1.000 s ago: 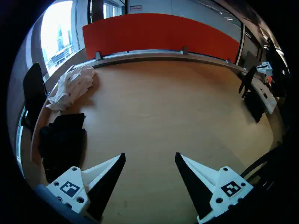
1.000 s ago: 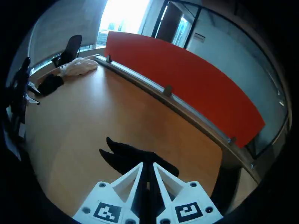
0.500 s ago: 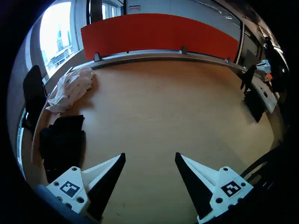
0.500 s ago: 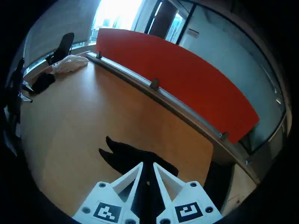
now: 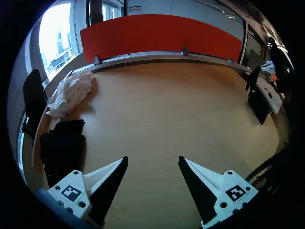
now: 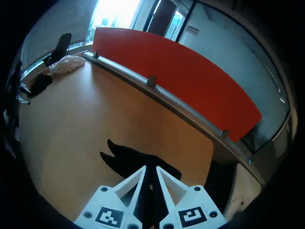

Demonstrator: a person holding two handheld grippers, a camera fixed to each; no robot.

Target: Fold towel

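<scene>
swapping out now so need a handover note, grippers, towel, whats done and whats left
Left gripper: open, empty, over the bare table.
Right gripper: shut on the black towel, which bunches out past its fingers.
White cloth and a dark pile lie side by side near one table edge.
Done: towel gripped. Left: spread it out and fold it; no fold shows yet.
</scene>
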